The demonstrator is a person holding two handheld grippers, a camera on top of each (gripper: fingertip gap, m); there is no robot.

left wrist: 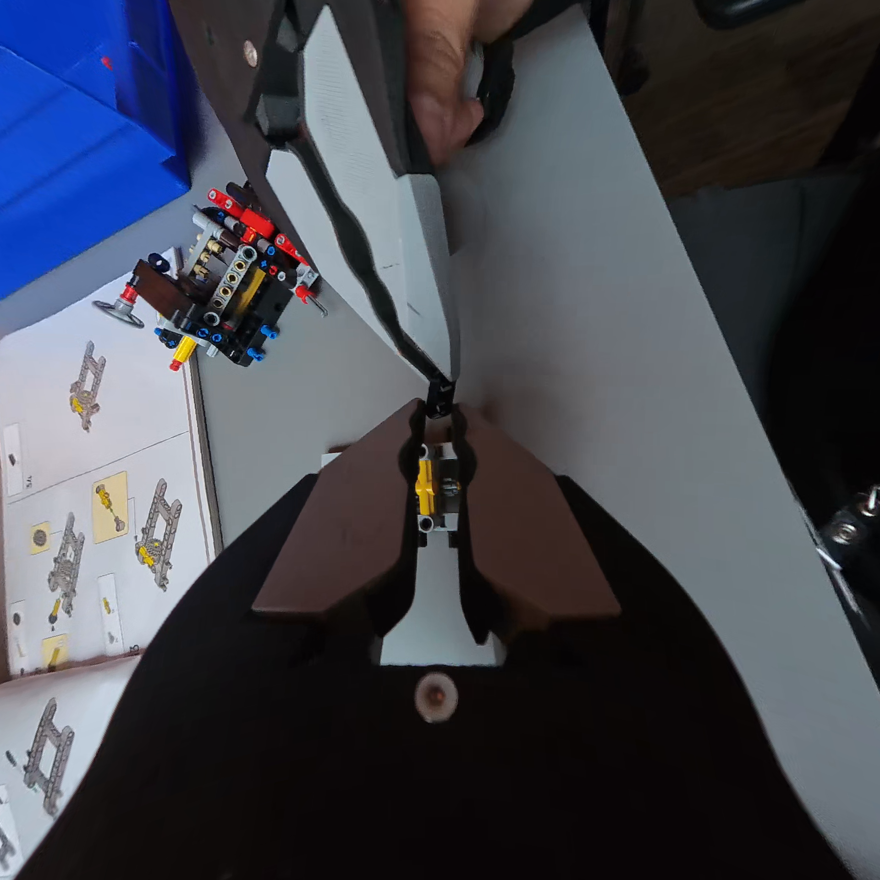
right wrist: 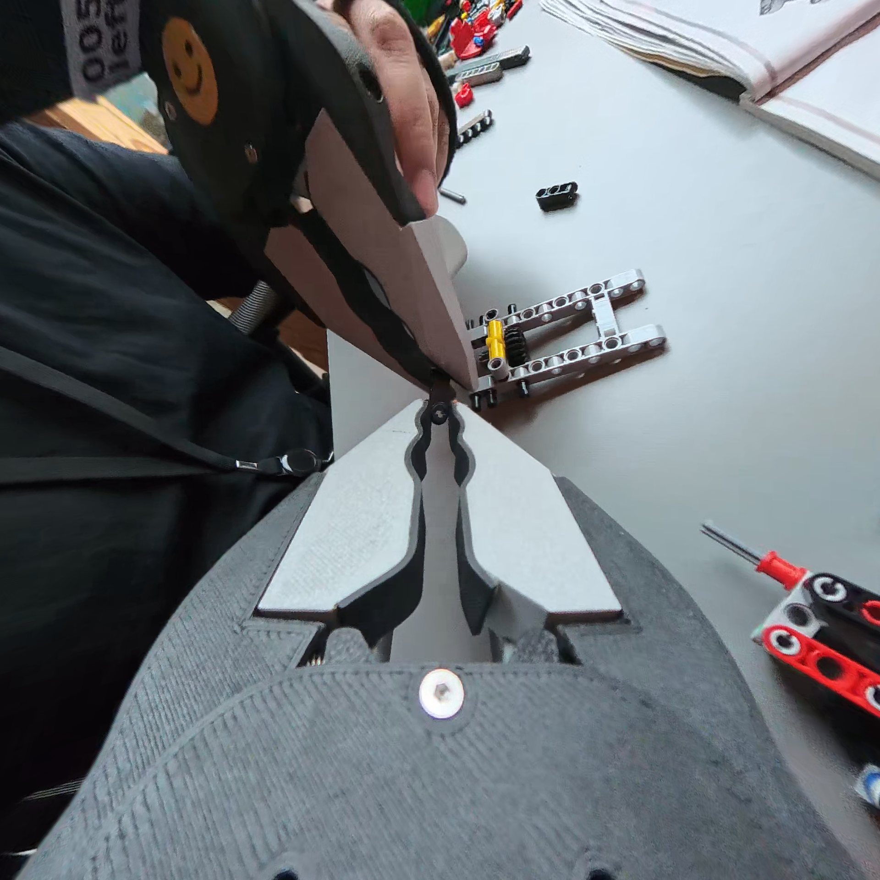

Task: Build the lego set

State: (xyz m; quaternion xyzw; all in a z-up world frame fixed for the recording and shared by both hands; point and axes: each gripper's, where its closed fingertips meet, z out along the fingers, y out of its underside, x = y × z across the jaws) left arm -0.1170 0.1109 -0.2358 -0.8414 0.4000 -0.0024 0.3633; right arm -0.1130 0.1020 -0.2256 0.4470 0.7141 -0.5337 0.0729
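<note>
A small black connector [left wrist: 439, 402] is pinched between both grippers above the grey table [left wrist: 547, 333]. My left gripper [left wrist: 435, 413], with brown fingers, is shut on its near end. My right gripper [right wrist: 439, 413], with grey fingers, is shut on the same connector [right wrist: 439, 415]. Each gripper shows tip to tip in the other's view: the right one [left wrist: 443, 381] and the left one [right wrist: 435, 377]. A grey lego frame [right wrist: 571, 328] with a yellow connector and a black gear lies on the table just beyond the tips. It also shows between my left fingers [left wrist: 443, 500].
A partly built red, black and grey model [left wrist: 228, 285] stands beside the open instruction booklet [left wrist: 95, 476] and a blue bin [left wrist: 71, 143]. A black short beam [right wrist: 556, 195], loose parts [right wrist: 476, 28] and a red and black assembly [right wrist: 833, 638] lie around. The person's dark clothing is left. Both grippers' tips are close together, under 4 cm apart.
</note>
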